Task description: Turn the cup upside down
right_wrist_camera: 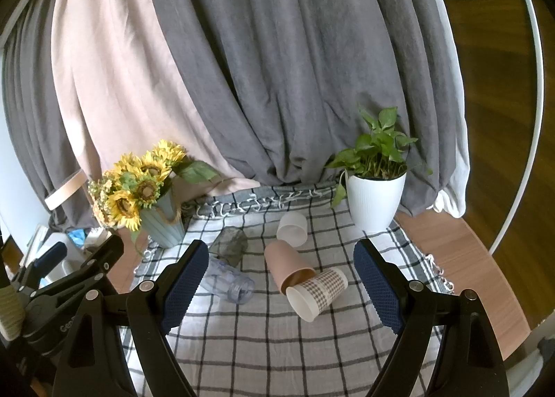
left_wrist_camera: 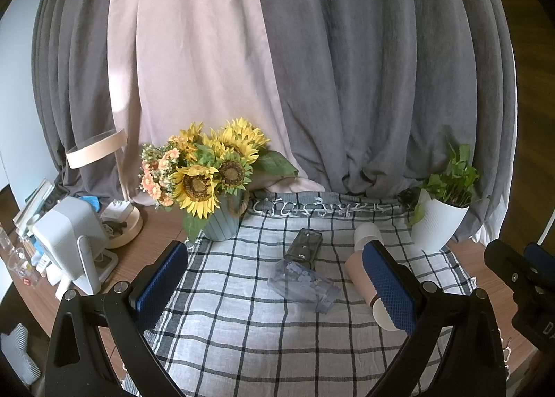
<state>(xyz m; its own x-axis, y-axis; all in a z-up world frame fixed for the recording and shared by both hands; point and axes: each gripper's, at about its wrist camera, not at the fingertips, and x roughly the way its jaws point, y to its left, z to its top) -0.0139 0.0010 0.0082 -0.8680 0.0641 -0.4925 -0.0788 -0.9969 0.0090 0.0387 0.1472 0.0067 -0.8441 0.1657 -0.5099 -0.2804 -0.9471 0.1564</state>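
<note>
Cups lie scattered on the checked cloth (right_wrist_camera: pixel 263 345) that covers the worktop, none of them gripped. Nearest the right claw (right_wrist_camera: pixel 277 289) is a paper cup with a houndstooth band (right_wrist_camera: pixel 321 291), on its side with its white mouth turned toward the camera. Its rim touches, or all but touches, the mouth of a plain brown cup (right_wrist_camera: pixel 286 267), also on its side. Behind them a frosted white cup (right_wrist_camera: pixel 292 228) looks tipped over too. To the left lie a clear tumbler (right_wrist_camera: pixel 229 280) and a dark smoky glass (right_wrist_camera: pixel 229 245), both down flat.

Both claws hang above the cloth with fingers spread wide and nothing between them. The left claw (left_wrist_camera: pixel 277 287) frames the clear tumbler (left_wrist_camera: pixel 303 284); its right finger covers part of the brown cup (left_wrist_camera: pixel 357 273).

The task reads as at its opening step: choosing and reaching. Which cup is meant I cannot tell. The houndstooth cup sits best centred for the right claw. The next move calls for lowering the spread fingers on either side of its wall, closing gently so the paper does not crush, lifting clear of the brown cup, then turning it mouth-down onto the cloth.
</note>
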